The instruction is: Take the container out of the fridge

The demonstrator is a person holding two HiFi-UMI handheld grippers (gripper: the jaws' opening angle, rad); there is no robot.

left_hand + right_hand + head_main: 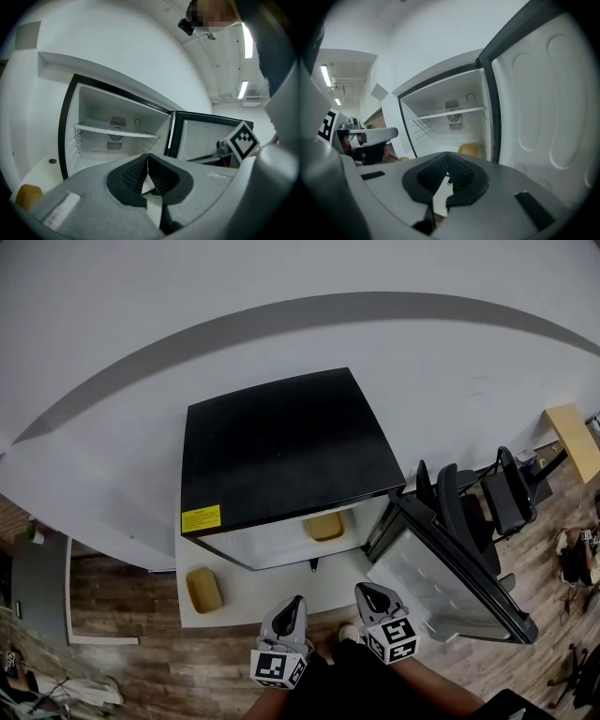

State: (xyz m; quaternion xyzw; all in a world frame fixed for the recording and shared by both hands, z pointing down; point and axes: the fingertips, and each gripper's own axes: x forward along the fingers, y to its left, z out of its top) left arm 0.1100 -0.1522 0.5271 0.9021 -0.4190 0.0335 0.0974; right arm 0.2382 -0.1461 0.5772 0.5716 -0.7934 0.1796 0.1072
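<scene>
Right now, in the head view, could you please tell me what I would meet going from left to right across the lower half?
Yellow container on the white platform → left gripper → yellow container inside the fridge → right gripper → open fridge door.

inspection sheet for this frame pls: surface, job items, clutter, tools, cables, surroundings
Surface: white platform on the wood floor, carrying the fridge.
Job's things: fridge, door swung open to the right; yellow container inside on the fridge bottom, right side.
Clutter: second yellow container on the platform, outside, left of the opening.
Tools: left tool and right tool both shut, empty, in front of the opening, touching nothing.
Cables: possible loose cable on the floor far left; too small to confirm.
Surroundings: white wall behind; office chairs right of the door.
</scene>
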